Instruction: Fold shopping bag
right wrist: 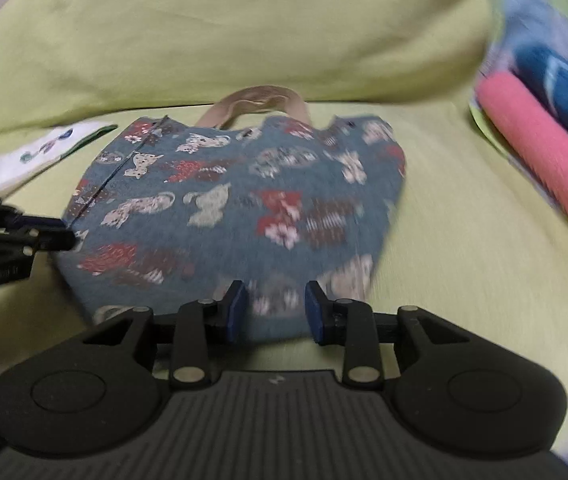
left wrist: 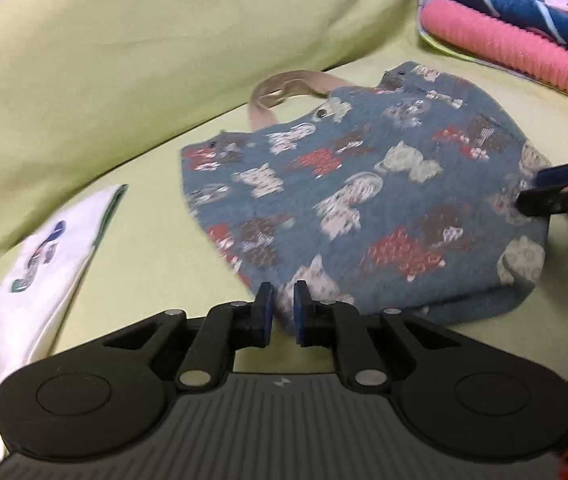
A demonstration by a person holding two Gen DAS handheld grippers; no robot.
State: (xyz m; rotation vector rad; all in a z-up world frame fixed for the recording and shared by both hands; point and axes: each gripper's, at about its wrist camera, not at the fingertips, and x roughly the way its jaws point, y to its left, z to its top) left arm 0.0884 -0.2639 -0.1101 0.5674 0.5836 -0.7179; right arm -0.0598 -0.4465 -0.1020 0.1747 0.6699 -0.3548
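So the left gripper [left wrist: 284, 307] has its jaws nearly together with just a narrow gap, sitting at the near bottom corner of the shopping bag [left wrist: 367, 200]; some fabric shows in the gap, but I honestly can't tell if the pads are pinching it or just hovering over the edge. The right gripper [right wrist: 276, 306] is noticeably wider, jaws apart with the bag's bottom hem showing between them, and the pads don't look like they're pressing on anything. Both are at the bottom end of the bag, one near each corner. The bag itself, blue with a cat print, lies flat and spread out on the light green sheet [right wrist: 463, 220], beige handle [right wrist: 258, 100] at the far end toward the big cushion. There's a white folded cloth [left wrist: 40, 256] off to the left and a stack of towels [left wrist: 523, 28] to the right. Progress-wise, I'd say basically nothing is folded yet: no crease visible, whole fold still to do.
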